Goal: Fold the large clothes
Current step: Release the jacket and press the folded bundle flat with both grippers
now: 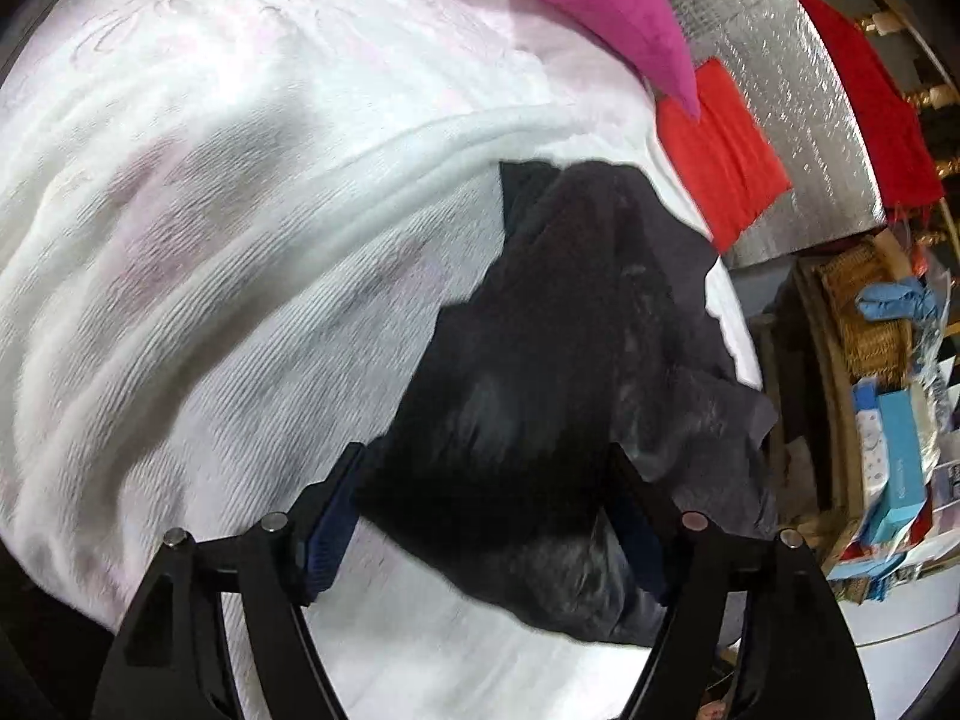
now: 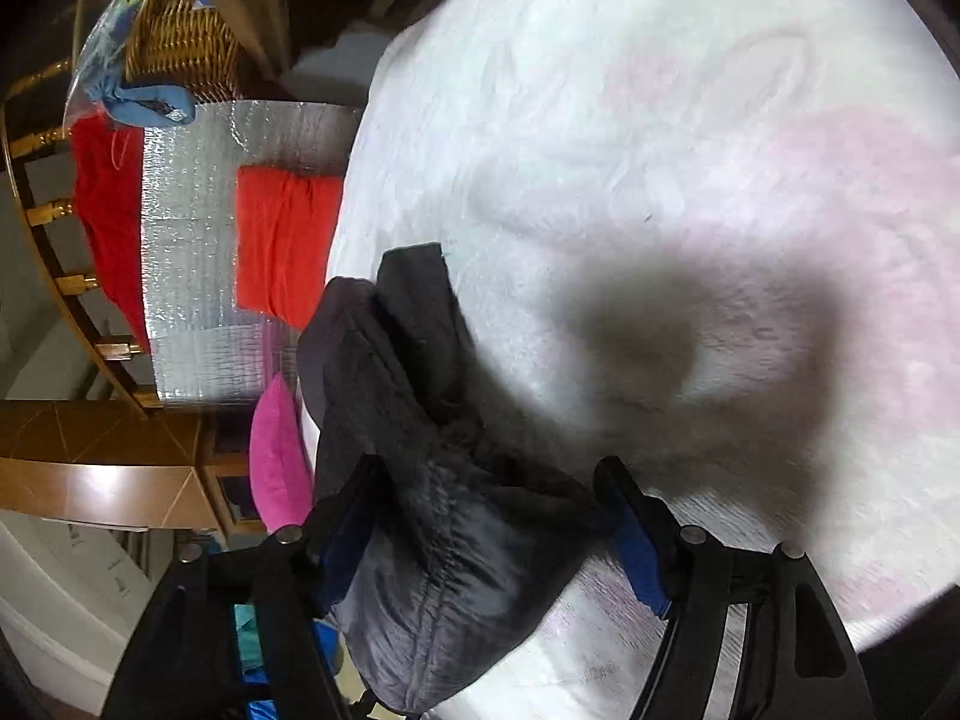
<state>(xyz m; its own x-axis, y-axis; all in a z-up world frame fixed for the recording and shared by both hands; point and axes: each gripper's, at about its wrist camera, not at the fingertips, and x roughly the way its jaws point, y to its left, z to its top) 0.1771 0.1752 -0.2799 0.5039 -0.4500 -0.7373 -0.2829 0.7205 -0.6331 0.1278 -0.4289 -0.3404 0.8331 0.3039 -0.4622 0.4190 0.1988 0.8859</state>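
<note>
A dark grey-black padded garment [image 1: 558, 348] lies bunched on a white and pale pink blanket [image 1: 210, 252]. My left gripper [image 1: 486, 492] has its jaws wide apart, with the near end of the garment lying between the fingers. In the right wrist view the same garment [image 2: 408, 420] runs away from me along the blanket's left edge. My right gripper [image 2: 486, 516] is also wide open, with the garment's quilted end between its fingers. Neither gripper pinches the cloth.
A magenta cushion [image 1: 606, 6], an orange-red folded cloth [image 1: 720, 156] and a red cloth [image 1: 870, 96] lie by a silver foil mat [image 1: 768, 60] beyond the blanket. A wicker basket [image 1: 864, 312] and boxes [image 1: 894, 462] stand beside it. A wooden rail [image 2: 54, 276] is on the left.
</note>
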